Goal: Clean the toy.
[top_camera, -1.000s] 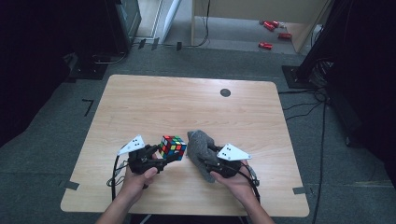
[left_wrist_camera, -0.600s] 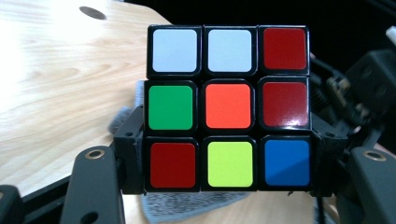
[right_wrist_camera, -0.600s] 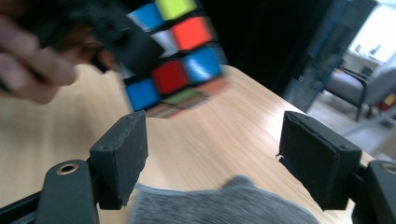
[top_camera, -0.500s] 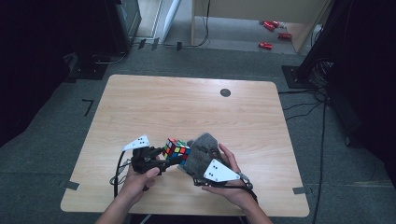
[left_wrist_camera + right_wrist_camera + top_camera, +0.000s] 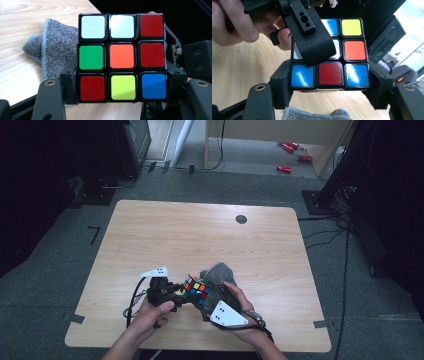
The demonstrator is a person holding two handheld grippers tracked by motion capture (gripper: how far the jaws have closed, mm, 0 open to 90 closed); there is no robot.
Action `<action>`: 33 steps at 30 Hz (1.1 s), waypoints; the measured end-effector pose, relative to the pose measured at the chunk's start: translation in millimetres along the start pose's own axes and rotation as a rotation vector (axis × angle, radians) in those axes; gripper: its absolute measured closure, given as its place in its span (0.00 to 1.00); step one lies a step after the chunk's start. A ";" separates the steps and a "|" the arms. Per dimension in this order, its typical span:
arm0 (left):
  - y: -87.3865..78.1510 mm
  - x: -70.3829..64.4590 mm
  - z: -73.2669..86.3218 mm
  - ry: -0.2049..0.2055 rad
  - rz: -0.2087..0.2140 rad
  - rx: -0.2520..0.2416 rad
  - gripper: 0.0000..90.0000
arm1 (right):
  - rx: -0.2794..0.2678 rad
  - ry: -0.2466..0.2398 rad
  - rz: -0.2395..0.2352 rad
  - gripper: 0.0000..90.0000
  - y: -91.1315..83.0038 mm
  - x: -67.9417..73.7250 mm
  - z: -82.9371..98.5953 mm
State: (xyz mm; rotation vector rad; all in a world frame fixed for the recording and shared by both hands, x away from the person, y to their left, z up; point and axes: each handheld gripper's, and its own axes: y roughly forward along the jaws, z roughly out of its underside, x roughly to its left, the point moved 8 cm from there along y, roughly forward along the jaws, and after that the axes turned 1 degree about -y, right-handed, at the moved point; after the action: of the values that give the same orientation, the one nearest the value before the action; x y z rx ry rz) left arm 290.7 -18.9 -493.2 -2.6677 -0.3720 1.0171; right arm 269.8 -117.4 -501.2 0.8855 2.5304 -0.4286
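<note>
Cube: multicoloured plastic puzzle cube (image 5: 197,289), lower centre of the high view, raised off the pale wooden table (image 5: 200,235) between both tools.
Left gripper (image 5: 176,292): clenched on the cube's sides, left of it in the high view; white, green, orange, red, yellow and blue tiles faced its camera (image 5: 122,58).
Right gripper (image 5: 212,305): also clamped on the cube (lower row of blue, red, blue tiles sat between its jaws (image 5: 330,73)).
Cloth: grey fuzzy cloth (image 5: 220,272), just behind the cube, touching the right hand (image 5: 240,307); seen at left in the left gripper view (image 5: 53,47).
Left hand (image 5: 150,312): wrapped around its tool, lower left of centre.
</note>
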 end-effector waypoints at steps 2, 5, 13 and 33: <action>-1.2 0.6 -2.0 0.016 -0.019 -0.023 0.34 | 0.009 0.017 -0.007 0.38 -0.5 -1.4 1.0; -7.3 3.4 -6.8 0.031 -0.065 -0.050 0.23 | 0.045 0.042 -0.012 0.38 -1.7 -5.4 7.1; -7.4 4.8 -5.0 0.219 -0.199 -0.031 0.15 | 0.061 0.306 0.019 0.38 -9.1 -33.6 11.9; 10.6 -3.0 9.3 0.780 -0.619 -0.019 0.15 | 0.136 0.744 -0.064 0.38 -7.2 -22.3 -8.2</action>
State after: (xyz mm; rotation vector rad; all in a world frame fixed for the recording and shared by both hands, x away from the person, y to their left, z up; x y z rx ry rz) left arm 283.8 -28.4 -501.6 -2.4429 -0.9195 -0.2062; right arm 278.5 -130.8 -482.4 1.1848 3.2369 -0.3313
